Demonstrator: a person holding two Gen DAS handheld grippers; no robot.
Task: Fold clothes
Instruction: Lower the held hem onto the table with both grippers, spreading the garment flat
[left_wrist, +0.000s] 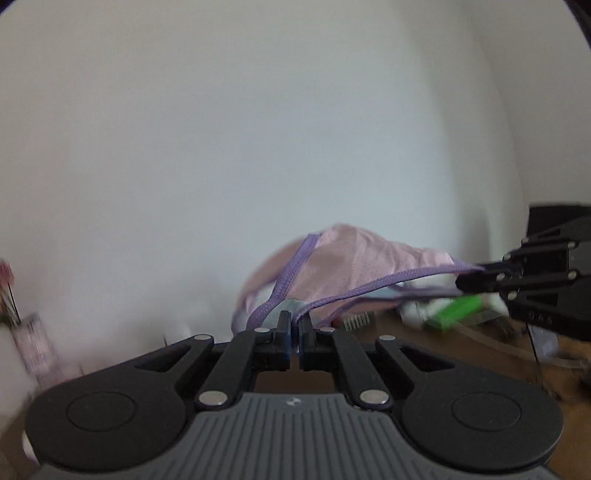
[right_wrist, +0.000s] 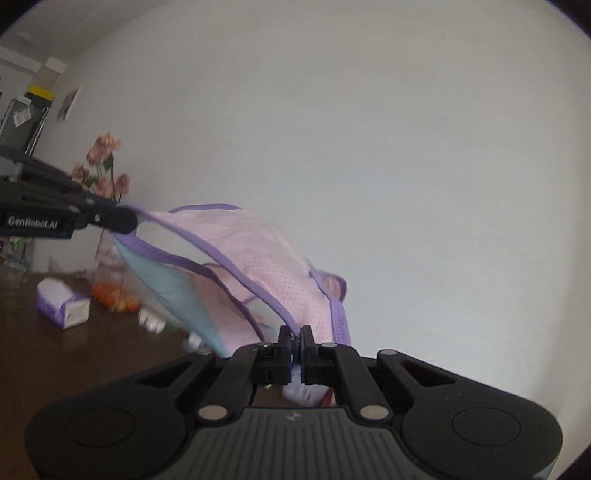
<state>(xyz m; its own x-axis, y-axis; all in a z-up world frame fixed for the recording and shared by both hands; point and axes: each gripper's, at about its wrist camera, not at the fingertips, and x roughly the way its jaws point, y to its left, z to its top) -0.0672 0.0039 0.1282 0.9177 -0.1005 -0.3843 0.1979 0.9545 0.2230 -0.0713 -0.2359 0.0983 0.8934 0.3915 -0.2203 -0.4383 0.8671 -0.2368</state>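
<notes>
— Garment first: where is it?

— Pink mesh garment (left_wrist: 364, 264) with purple trim (left_wrist: 291, 275) hangs in the air between my two grippers, stretched above the brown table (left_wrist: 436, 341). From my right wrist camera the same garment (right_wrist: 255, 251) shows a pale blue panel (right_wrist: 173, 284) on its underside, sloping down toward the near edge.

— And your left gripper?

— My left gripper (left_wrist: 294, 325) is clamped tight on the purple trim; the jaws stand almost together with the binding pinched between them. In the right wrist view it (right_wrist: 127, 220) reaches in from the left, its tip buried in the garment's far left corner.

— The right one?

— My right gripper (right_wrist: 294, 338) is likewise clenched on the trim, the cloth rising out of the narrow slit between its jaws. In the left wrist view it (left_wrist: 471, 280) comes in from the right and holds the garment's right corner, where the purple edge runs into its tip.

— What lies around?

— On the table, far left in the right wrist view, sits a white and purple packet (right_wrist: 62, 306), and beside it something orange (right_wrist: 114, 299), blurred. Pink flowers (right_wrist: 105, 166) stand behind my left gripper against the white wall (right_wrist: 369, 147). In the left wrist view a green object (left_wrist: 456, 310) lies on the table under the right gripper, too blurred to name.
</notes>
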